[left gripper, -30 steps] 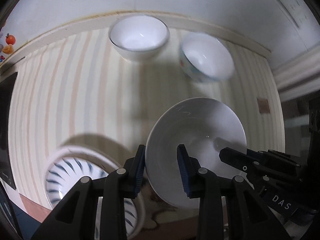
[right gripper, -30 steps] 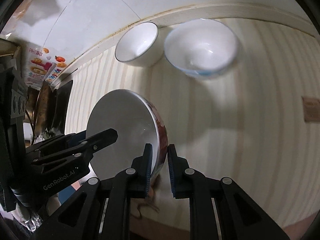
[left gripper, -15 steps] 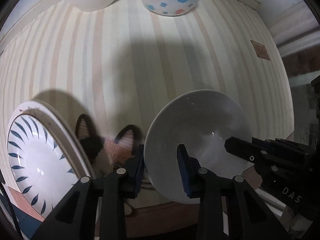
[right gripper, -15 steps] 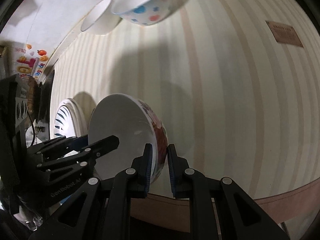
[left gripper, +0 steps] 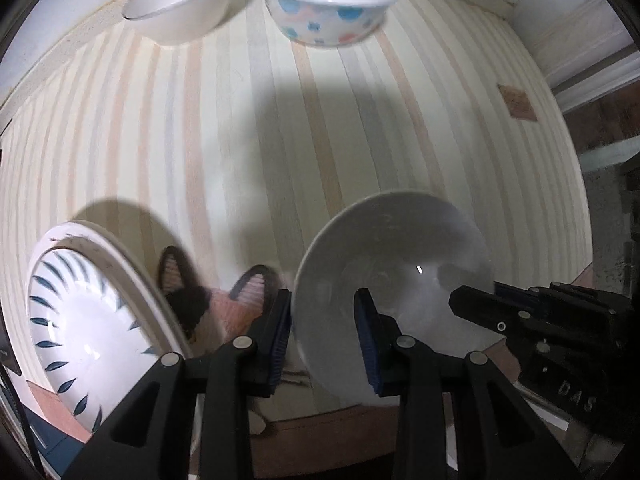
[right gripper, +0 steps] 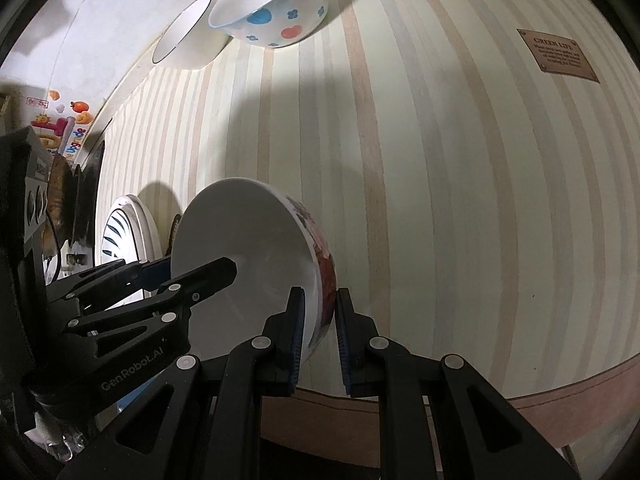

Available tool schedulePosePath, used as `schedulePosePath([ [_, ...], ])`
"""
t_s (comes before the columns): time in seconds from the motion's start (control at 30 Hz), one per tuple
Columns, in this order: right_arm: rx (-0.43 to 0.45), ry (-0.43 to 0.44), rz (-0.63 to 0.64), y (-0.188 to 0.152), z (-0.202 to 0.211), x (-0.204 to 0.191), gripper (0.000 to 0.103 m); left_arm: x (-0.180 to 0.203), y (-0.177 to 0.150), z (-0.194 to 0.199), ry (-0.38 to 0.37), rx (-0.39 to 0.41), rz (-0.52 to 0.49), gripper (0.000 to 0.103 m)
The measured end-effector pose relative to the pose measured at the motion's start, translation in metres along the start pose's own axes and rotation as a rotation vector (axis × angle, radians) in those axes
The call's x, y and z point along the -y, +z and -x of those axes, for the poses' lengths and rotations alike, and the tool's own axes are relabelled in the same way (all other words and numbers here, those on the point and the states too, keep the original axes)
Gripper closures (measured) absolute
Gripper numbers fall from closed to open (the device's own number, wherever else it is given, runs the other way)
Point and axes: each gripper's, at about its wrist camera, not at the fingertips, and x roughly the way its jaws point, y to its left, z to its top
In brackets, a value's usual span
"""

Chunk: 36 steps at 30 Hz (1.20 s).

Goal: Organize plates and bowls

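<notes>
Both claws clamped one white bowl [left gripper: 394,276] by its rim: left gripper [left gripper: 323,334] on one side, right gripper [right gripper: 318,330] opposite, above the striped tablecloth [left gripper: 248,140], beside the blue-patterned plate [left gripper: 80,320].

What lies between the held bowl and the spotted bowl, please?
Nothing: only bare striped tablecloth runs from held bowl to spotted bowl, clearest in the left wrist view.
</notes>
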Motion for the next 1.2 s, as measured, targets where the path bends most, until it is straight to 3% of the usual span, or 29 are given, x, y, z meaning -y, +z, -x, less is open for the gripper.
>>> schedulePosePath([
  [0.2,0.001,0.058,-0.014,0.011,0.037,0.009,0.083,-0.019,0.019,0.059,0.033,0.137,0.055,0.072],
  [0.33,0.066,0.065,-0.008,0.035,0.069,0.01,0.05,-0.031,0.06,0.077,0.042,0.191,0.081,0.07],
  [0.37,0.085,0.073,-0.011,0.044,0.075,0.01,0.05,-0.033,0.069,0.076,0.039,0.193,0.088,0.07],
  [0.5,0.158,0.065,-0.011,0.092,0.089,0.009,0.05,-0.05,0.114,0.062,0.023,0.169,0.12,0.07],
  [0.67,0.189,0.069,-0.04,0.15,0.079,0.012,0.05,-0.06,0.166,0.032,-0.027,0.11,0.147,0.07],
  [0.97,0.13,0.09,-0.101,0.219,0.021,0.02,0.052,-0.063,0.209,-0.02,-0.063,0.018,0.163,0.07],
  [1.03,0.118,0.091,-0.105,0.224,0.008,0.019,0.061,-0.065,0.212,-0.027,-0.094,0.018,0.18,0.071],
  [1.1,0.11,0.093,-0.105,0.229,-0.001,0.02,0.077,-0.067,0.213,-0.031,-0.115,0.021,0.19,0.083],
  [1.13,0.113,0.089,-0.104,0.231,-0.005,0.016,0.083,-0.067,0.214,-0.032,-0.129,0.024,0.19,0.085],
  [1.2,0.125,0.078,-0.103,0.233,-0.007,0.015,0.084,-0.067,0.215,-0.032,-0.138,0.029,0.192,0.089],
])
